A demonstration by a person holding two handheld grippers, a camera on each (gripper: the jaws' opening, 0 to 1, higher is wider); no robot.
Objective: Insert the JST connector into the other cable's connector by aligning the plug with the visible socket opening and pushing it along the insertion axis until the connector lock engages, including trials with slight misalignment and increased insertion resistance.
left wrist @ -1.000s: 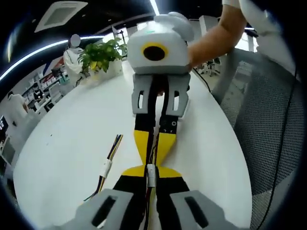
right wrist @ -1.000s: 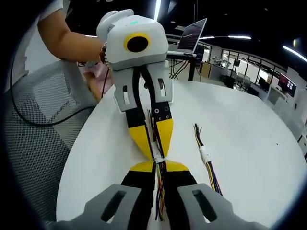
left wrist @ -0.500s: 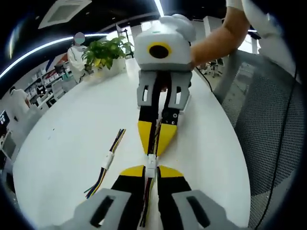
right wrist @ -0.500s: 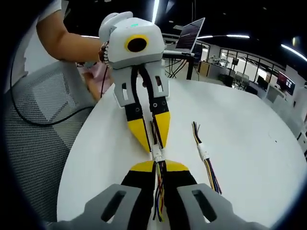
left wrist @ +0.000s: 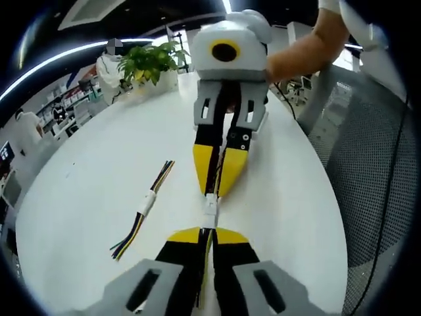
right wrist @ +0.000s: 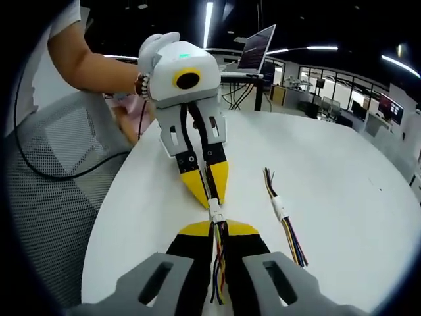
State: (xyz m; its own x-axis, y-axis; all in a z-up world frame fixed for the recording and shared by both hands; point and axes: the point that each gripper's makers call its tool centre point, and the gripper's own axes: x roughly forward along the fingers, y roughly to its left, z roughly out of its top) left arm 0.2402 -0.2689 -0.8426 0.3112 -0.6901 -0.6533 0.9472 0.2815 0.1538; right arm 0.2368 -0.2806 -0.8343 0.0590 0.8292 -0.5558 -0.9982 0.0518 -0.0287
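Two white JST connector housings (left wrist: 210, 209) sit end to end, touching, in the short gap between the two grippers' yellow tips, above the white table (left wrist: 85, 178). My left gripper (left wrist: 207, 232) is shut on the coloured wires behind one housing. Facing it tip to tip, my right gripper (left wrist: 220, 191) is shut on the other cable. In the right gripper view the connectors (right wrist: 215, 212) lie just past my right gripper (right wrist: 217, 227), with the left gripper (right wrist: 208, 197) opposite. Whether the lock has caught is too small to tell.
A spare cable pair (left wrist: 146, 207) with a white connector lies on the table, also in the right gripper view (right wrist: 281, 210). A potted plant (left wrist: 148, 62) stands at the far edge. A mesh chair (right wrist: 52, 164) and a person's arm (left wrist: 296, 56) are beside the table; a laptop (right wrist: 256, 49) stands behind.
The two grippers have drawn apart along the cable line. The gap between their yellow tips has widened and more of the white connectors shows. The spare cable has not moved.
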